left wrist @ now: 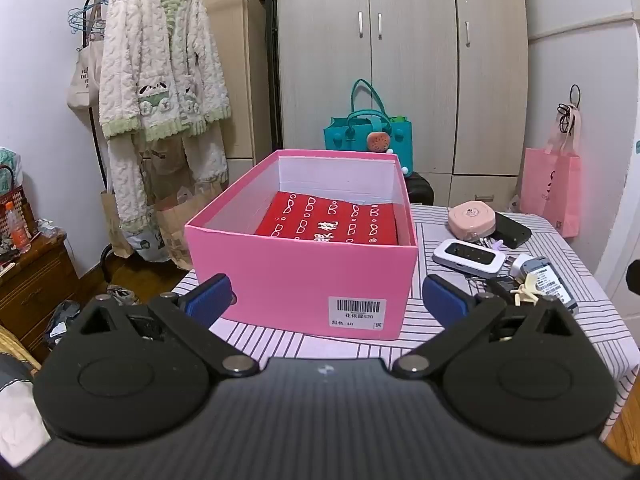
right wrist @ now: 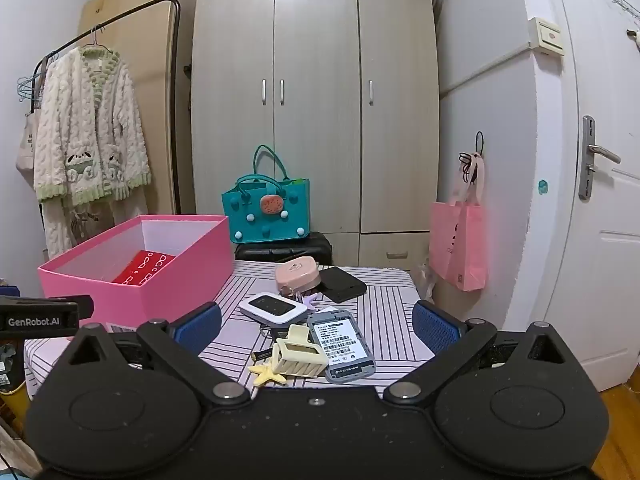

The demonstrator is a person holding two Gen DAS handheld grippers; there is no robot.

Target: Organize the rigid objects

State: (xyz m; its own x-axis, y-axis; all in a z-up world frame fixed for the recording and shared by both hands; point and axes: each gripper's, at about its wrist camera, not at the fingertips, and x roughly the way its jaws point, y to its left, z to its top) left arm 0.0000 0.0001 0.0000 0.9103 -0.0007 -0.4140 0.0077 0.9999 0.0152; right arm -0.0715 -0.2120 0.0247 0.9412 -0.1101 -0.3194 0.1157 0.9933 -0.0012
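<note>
A pink box [left wrist: 304, 280] stands open on the striped table [left wrist: 440, 344] and holds a red patterned box [left wrist: 332, 220]. My left gripper [left wrist: 328, 300] is open and empty just in front of the pink box. To its right lie a pink round case [left wrist: 472, 218], a black wallet [left wrist: 512, 230], a white router [left wrist: 468, 258] and a grey device [left wrist: 550, 280]. My right gripper [right wrist: 316, 326] is open and empty above the pile: a cream hair claw [right wrist: 298, 354], a yellow star clip [right wrist: 266, 374], the grey device [right wrist: 344, 346], the white router [right wrist: 272, 308], the pink case [right wrist: 298, 274] and the black wallet [right wrist: 342, 284]. The pink box [right wrist: 132, 276] stands to the left.
A teal bag [right wrist: 266, 208] sits on a black case behind the table, before a wardrobe [right wrist: 316, 100]. A pink tote [right wrist: 460, 248] hangs at the right by a white door [right wrist: 600, 200]. A clothes rack with a robe [left wrist: 160, 80] stands left, by a wooden cabinet [left wrist: 32, 284].
</note>
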